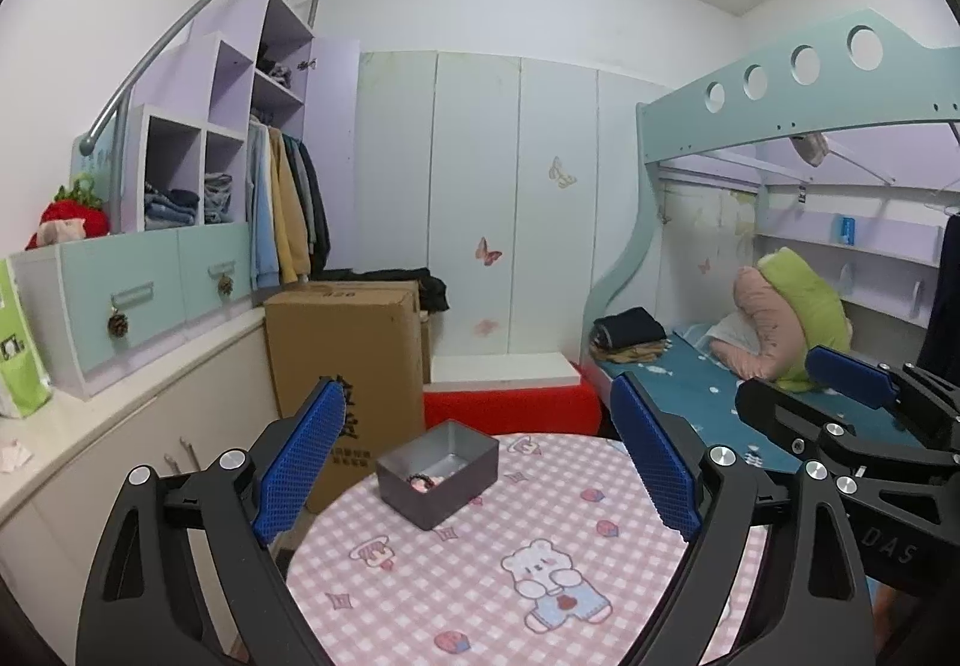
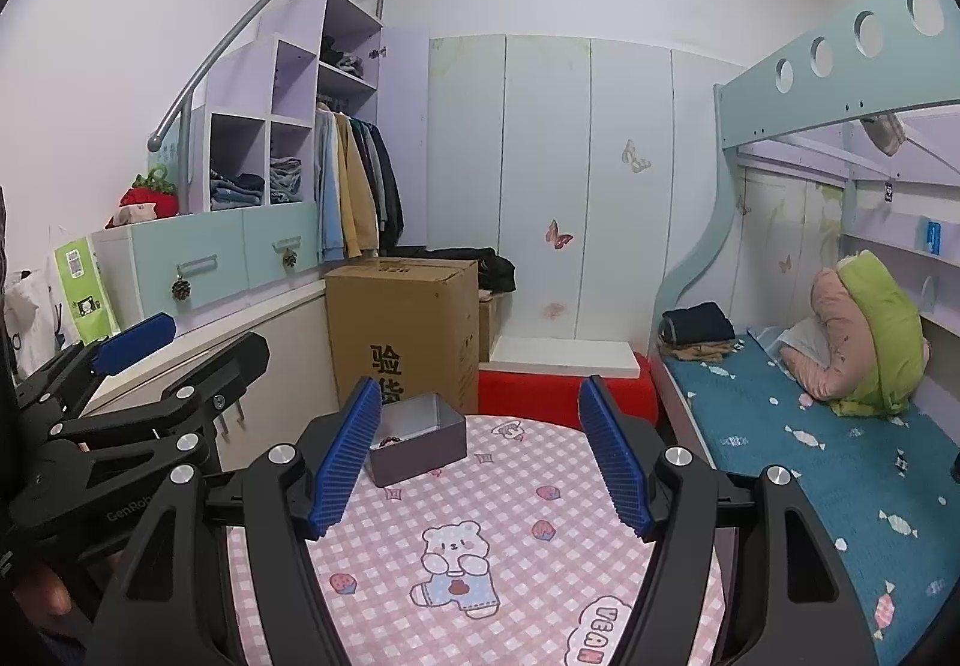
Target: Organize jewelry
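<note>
A small grey open box (image 1: 441, 477) stands at the far edge of a round table with a pink checked cloth (image 1: 480, 576). Inside it lies a dark beaded piece of jewelry (image 1: 419, 483) on something pink. My left gripper (image 1: 477, 384) hovers above the near side of the table, open, with nothing between its blue pads. In the right wrist view the same box (image 2: 420, 444) sits just beyond the left blue pad, with dark beads (image 2: 389, 441) showing at its rim. My right gripper (image 2: 480, 384) is open and empty too. The two grippers are side by side.
A tall cardboard box (image 1: 345, 360) stands behind the table on the left, beside a low cream cabinet (image 1: 120, 456). A red stool with a white top (image 1: 510, 402) is behind the table. A bunk bed with a blue sheet (image 2: 810, 456) runs along the right.
</note>
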### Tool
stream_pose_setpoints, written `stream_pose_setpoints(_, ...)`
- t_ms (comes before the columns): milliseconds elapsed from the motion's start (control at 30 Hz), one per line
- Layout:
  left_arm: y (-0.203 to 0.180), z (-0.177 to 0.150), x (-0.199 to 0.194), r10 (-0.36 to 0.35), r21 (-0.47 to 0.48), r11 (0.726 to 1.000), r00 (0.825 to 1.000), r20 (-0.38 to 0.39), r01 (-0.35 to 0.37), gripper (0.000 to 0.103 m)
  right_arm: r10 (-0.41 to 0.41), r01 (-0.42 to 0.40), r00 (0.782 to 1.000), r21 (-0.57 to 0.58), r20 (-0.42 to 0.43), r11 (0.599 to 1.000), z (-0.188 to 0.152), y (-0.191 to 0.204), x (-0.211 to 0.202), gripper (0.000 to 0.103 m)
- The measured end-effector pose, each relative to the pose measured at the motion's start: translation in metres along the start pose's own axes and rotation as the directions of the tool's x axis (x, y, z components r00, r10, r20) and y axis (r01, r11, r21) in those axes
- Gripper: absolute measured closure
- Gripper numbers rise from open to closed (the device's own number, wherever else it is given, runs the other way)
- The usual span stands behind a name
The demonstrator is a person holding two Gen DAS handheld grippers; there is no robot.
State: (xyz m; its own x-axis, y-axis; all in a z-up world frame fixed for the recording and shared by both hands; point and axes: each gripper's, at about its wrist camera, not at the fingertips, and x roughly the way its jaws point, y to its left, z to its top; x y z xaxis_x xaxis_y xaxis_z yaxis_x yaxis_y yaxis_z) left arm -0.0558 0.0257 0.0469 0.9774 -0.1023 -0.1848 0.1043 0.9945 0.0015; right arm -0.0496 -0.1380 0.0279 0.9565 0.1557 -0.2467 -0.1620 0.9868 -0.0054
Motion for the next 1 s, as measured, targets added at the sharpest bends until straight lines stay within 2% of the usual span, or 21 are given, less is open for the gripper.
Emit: stream_pose_setpoints(1000, -0.0042, -0.0035, 0.0021, 0.006, 0.023, 1.0, 1.0, 0.007, -0.006, 0.016, -0.006, 0.006, 1.0, 0.001, -0.007, 1.0, 0.0016, -0.0013, 0.0044, 0.036)
